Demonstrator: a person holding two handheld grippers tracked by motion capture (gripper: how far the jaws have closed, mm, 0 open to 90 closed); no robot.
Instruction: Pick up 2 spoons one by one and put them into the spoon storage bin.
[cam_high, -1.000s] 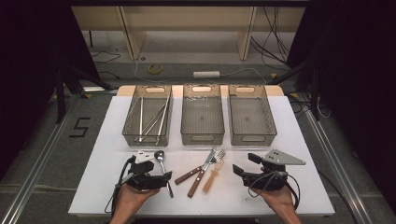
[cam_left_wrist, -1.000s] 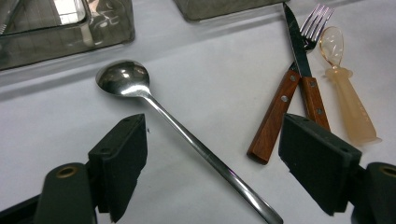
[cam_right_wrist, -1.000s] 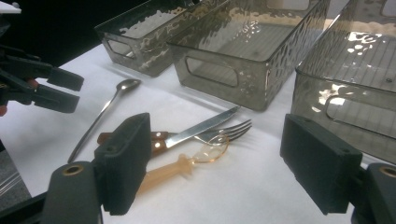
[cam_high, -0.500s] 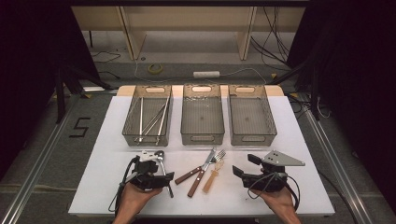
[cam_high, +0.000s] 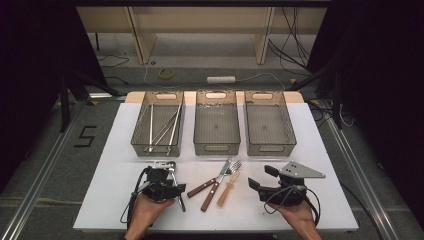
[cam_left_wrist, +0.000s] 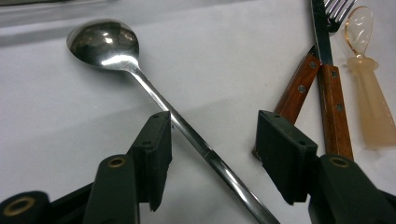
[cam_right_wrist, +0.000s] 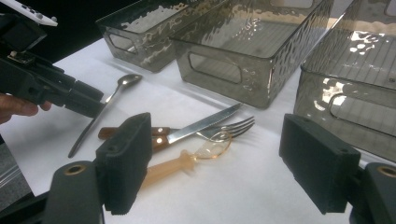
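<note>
White tabletop carries a steel spoon (cam_left_wrist: 140, 79) lying flat, its handle running diagonally between the jaws of the left gripper (cam_left_wrist: 212, 149), bowl pointing away. Those jaws have just been closing but stand apart, one pad at the handle (whether it touches, I cannot tell), the other clear.

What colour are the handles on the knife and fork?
Reddish-brown wood with small metal rivets, on both handles; clearest in the left gripper view.
</note>
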